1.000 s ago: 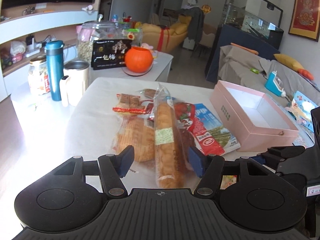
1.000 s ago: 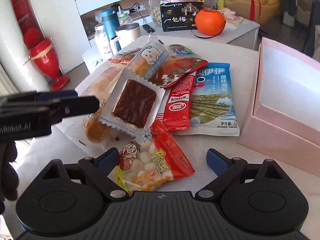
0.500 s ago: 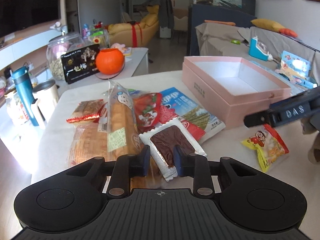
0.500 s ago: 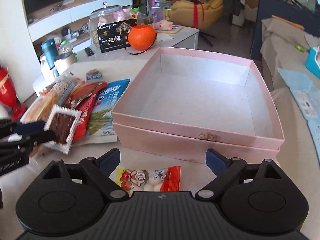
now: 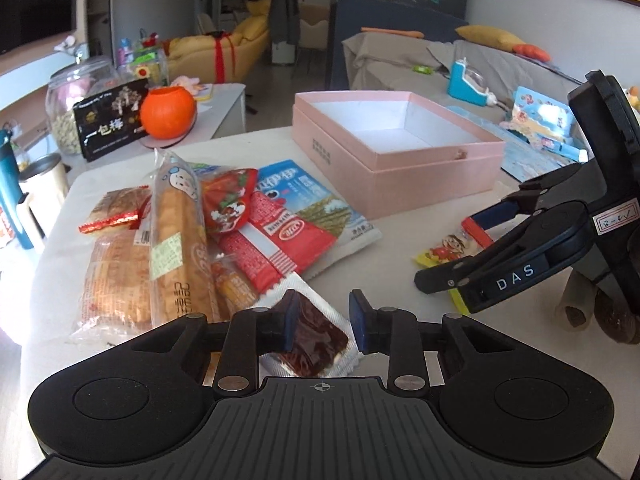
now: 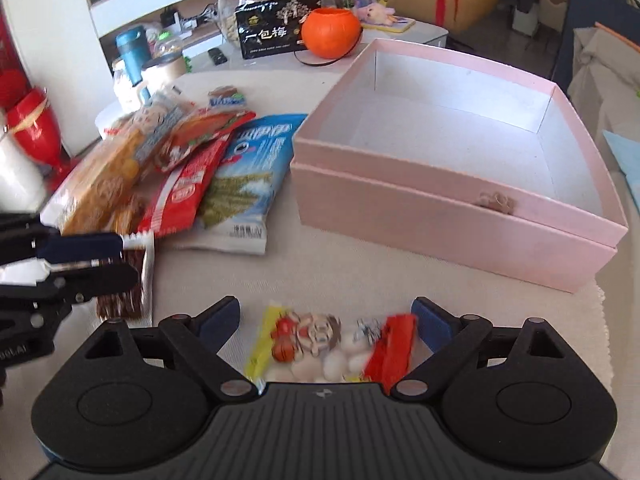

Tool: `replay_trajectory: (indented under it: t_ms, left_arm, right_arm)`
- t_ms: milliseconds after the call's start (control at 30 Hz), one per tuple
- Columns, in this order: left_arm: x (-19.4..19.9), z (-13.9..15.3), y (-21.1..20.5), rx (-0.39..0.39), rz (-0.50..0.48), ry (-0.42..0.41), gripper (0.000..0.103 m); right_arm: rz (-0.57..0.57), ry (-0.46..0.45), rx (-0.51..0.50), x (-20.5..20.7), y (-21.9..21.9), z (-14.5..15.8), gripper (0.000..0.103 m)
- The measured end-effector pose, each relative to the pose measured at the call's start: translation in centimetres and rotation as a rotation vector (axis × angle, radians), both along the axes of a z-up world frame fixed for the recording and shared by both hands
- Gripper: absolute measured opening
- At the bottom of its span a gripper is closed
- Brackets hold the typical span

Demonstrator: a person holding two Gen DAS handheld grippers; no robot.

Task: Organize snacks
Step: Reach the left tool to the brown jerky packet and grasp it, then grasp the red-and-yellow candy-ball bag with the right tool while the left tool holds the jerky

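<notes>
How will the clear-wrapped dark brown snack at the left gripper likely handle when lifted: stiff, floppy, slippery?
The dark snack packet looks thin and flat, so probably light. Its glossy clear wrap with crimped edges may slip between the left gripper pads. The slab inside seems fairly firm, so likely only the wrapper margins flop.

Right gripper (image 6: 326, 318), fingers spread wide, straddles a yellow-red candy packet (image 6: 332, 346) at 6 o'clock. Open pink box (image 6: 452, 208) at 2 o'clock; left gripper (image 6: 128, 262) at 9 o'clock overlaps a dark-filled sachet (image 6: 138, 280).
</notes>
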State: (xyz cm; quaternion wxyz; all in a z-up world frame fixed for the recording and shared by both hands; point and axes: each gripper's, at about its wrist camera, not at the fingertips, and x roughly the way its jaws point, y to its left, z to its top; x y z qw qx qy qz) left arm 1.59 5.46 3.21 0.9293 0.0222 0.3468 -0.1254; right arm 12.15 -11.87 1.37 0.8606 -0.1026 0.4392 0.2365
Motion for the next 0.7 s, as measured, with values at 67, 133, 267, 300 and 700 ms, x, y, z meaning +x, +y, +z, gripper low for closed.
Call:
replay_trajectory:
  t_ms: [67, 133, 267, 300, 700]
  left_arm:
    - [-1.1, 0.4, 0.2, -0.004, 0.015, -0.001, 0.032]
    - [-1.8, 0.7, 0.8, -0.029, 0.042, 0.031, 0.032]
    - [-1.9, 0.5, 2.6, -0.158, 0.107, 0.162, 0.032]
    - [-1.7, 0.4, 2.7, -0.171, 0.119, 0.169, 0.032]
    - [3.6, -1.1, -1.9, 0.021, 0.165, 0.075, 0.038]
  right_arm:
    - [0.02, -0.057, -0.049, -1.5, -0.8, 0.0, 0.094]
    - [0.02, -0.088, -0.07, -2.4, -1.9, 0.1, 0.095]
    - [-0.03, -0.073, -0.014, -2.1, -3.7, -0.3, 0.098]
    - [-0.057, -0.057, 0.017, -1.7, -4.1, -0.6, 0.101]
    - [-0.153, -0.122, 0.046, -3.6, -4.1, -1.3, 0.103]
